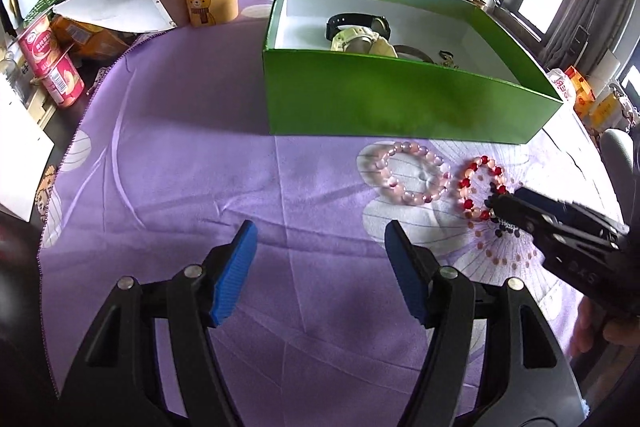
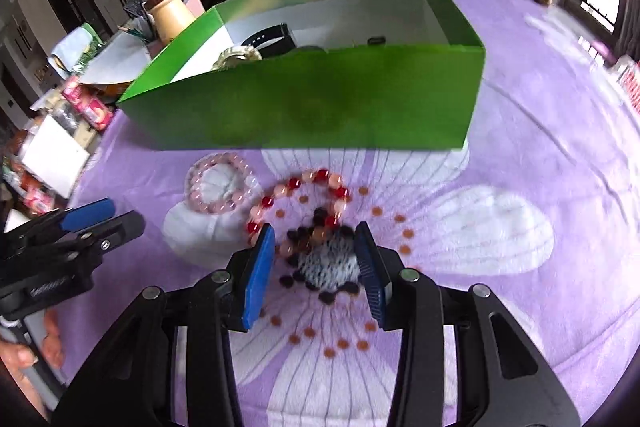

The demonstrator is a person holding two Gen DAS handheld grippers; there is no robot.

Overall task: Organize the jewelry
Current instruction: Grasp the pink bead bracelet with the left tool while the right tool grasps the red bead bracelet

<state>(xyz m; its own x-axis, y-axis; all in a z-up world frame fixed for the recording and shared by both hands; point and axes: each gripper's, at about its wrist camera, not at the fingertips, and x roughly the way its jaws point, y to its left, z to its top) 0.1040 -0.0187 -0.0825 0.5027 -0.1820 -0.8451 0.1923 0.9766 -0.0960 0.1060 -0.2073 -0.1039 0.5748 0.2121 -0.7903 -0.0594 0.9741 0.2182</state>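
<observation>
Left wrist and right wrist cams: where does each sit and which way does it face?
Left wrist: on the left gripper, jaws open above the purple cloth, facing the green box; right gripper enters from the right.
Right wrist: on the right gripper, jaws open astride the red bead bracelet, box behind; left gripper at left.
Shared: box, both bracelets including the pink bracelet, cloth.

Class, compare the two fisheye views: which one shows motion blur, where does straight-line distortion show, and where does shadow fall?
Right wrist view: smeared, the red bead bracelet and cloth print soft by the right tongs. Left wrist view: sharp, each bead of the pink bracelet distinct ahead of the left tongs. Both views: the green box edges bow, and shadow lies along its near wall.
</observation>
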